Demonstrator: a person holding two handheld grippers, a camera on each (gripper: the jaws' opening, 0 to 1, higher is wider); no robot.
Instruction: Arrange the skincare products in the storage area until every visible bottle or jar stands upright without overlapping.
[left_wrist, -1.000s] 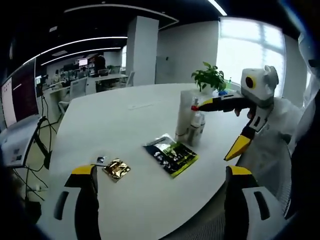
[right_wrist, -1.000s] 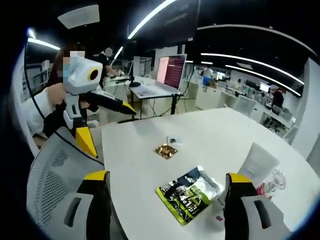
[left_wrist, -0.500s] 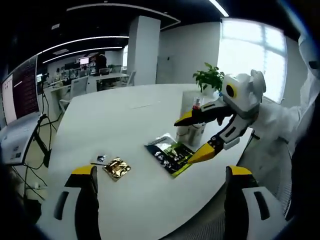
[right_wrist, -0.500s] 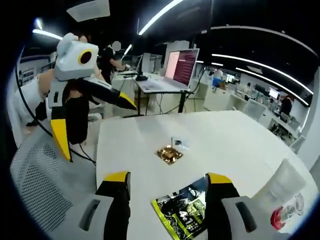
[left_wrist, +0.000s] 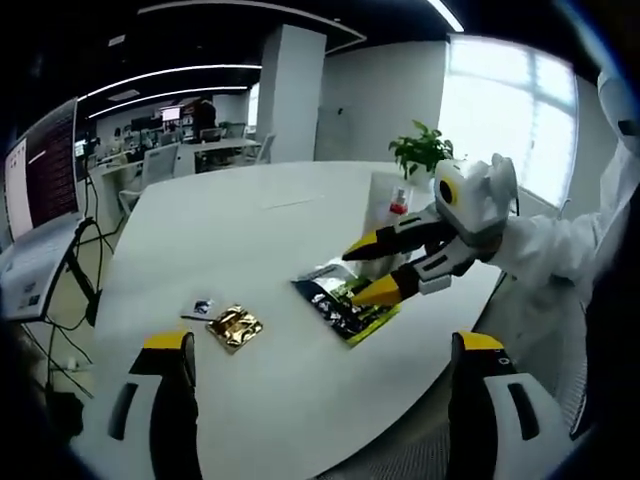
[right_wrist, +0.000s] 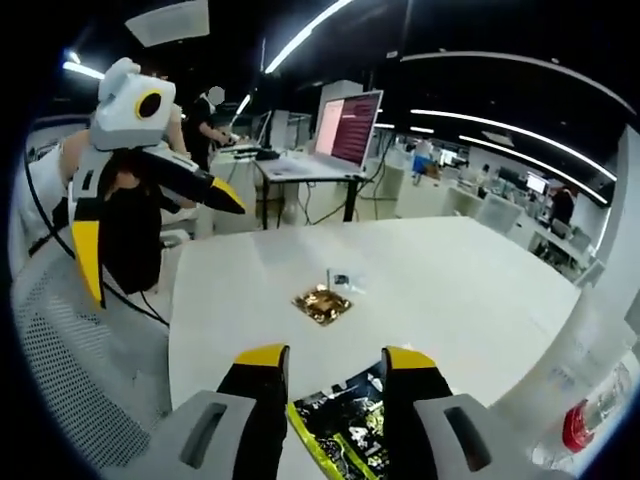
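Observation:
A white tube (left_wrist: 380, 200) and a small clear bottle with a red cap (left_wrist: 400, 204) stand close together at the far right of the white table (left_wrist: 250, 230). In the right gripper view the red-capped bottle (right_wrist: 590, 420) and the tube (right_wrist: 592, 335) sit at the right edge. A green-and-black packet (left_wrist: 345, 303) lies flat in front of them. My right gripper (left_wrist: 371, 268) hovers over the packet's near edge, jaws narrowed but apart; the packet (right_wrist: 345, 440) shows between and below my right gripper (right_wrist: 333, 358). My left gripper (left_wrist: 322, 342) is open wide and holds nothing.
A gold sachet (left_wrist: 233, 326) and a small dark sachet (left_wrist: 203, 306) lie left of the packet. A potted plant (left_wrist: 420, 150) stands behind the bottles. A mesh chair (right_wrist: 70, 380) is beside the table edge, and a laptop (right_wrist: 345, 130) sits on a desk beyond.
My right gripper has come down from beside the bottles to the packet, and its jaws have narrowed from wide open. The left gripper has hardly moved.

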